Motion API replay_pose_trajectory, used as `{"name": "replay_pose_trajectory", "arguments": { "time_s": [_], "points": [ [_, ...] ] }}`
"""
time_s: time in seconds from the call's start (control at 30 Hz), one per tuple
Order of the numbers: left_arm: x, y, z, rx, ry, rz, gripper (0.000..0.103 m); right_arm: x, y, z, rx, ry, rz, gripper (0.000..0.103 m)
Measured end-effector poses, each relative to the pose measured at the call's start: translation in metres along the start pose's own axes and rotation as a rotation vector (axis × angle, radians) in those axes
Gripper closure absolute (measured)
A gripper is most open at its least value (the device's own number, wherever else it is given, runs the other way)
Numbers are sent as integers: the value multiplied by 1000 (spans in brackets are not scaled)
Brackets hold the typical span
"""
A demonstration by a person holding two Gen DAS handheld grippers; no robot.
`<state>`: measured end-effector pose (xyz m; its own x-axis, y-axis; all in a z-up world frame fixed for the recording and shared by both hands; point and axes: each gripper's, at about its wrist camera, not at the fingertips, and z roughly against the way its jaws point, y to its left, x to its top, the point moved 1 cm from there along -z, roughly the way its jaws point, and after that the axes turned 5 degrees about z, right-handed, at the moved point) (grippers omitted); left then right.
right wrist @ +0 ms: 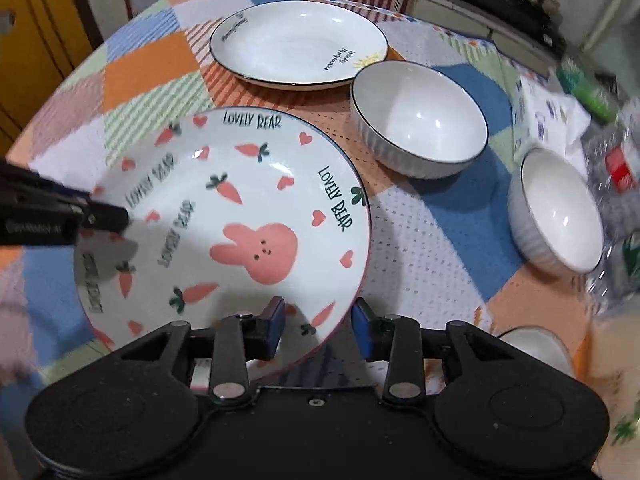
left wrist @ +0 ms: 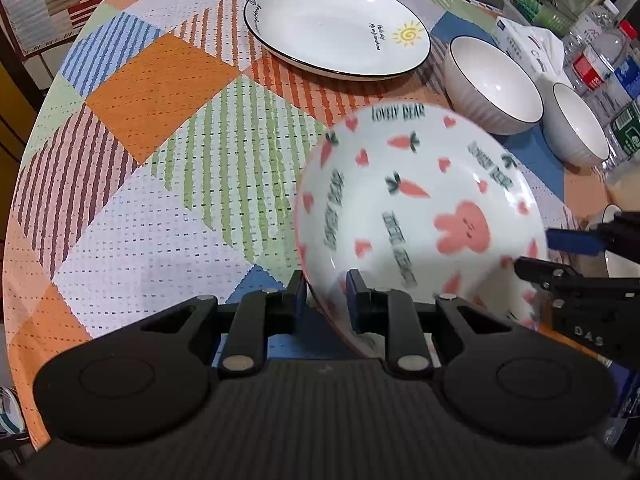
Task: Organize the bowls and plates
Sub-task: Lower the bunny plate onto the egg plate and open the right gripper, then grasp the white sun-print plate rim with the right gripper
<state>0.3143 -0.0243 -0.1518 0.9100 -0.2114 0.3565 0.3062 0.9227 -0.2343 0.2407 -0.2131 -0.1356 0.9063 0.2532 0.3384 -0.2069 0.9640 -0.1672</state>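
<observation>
A white plate with a pink rabbit, carrots and "LOVELY BEAR" lettering (left wrist: 416, 216) (right wrist: 228, 232) is held tilted above the table. My left gripper (left wrist: 326, 296) is shut on its near rim. My right gripper (right wrist: 320, 326) straddles the plate's other rim with its jaws apart; in the left wrist view it shows at the plate's right edge (left wrist: 560, 256). A white plate with a sun drawing (left wrist: 336, 24) (right wrist: 296, 44) lies at the far side. Two white ribbed bowls (left wrist: 492, 84) (left wrist: 576, 124) stand to the right, also in the right wrist view (right wrist: 420, 120) (right wrist: 556, 212).
A round table with a patchwork cloth (left wrist: 160, 160) carries everything. Water bottles (left wrist: 600, 52) and a tissue pack (left wrist: 524, 44) crowd the far right edge. Another white dish (right wrist: 536, 344) sits near my right gripper.
</observation>
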Motion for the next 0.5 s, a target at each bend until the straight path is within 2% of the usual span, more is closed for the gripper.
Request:
{"name": "replay_pose_trajectory", "arguments": {
  "time_s": [0.13, 0.23, 0.4, 0.5],
  "points": [
    [3, 2, 4, -13, 9, 0, 83, 0, 3, -3, -30, -22, 27, 62],
    [7, 6, 16, -17, -2, -1, 83, -2, -4, 3, 4, -56, -2, 63],
    [21, 13, 48, -33, -39, -12, 82, 2, -31, 43, 141, -239, -51, 62],
    [34, 14, 69, -26, -65, -43, 78, 13, -50, 67, 196, -349, -46, 52]
  ]
}}
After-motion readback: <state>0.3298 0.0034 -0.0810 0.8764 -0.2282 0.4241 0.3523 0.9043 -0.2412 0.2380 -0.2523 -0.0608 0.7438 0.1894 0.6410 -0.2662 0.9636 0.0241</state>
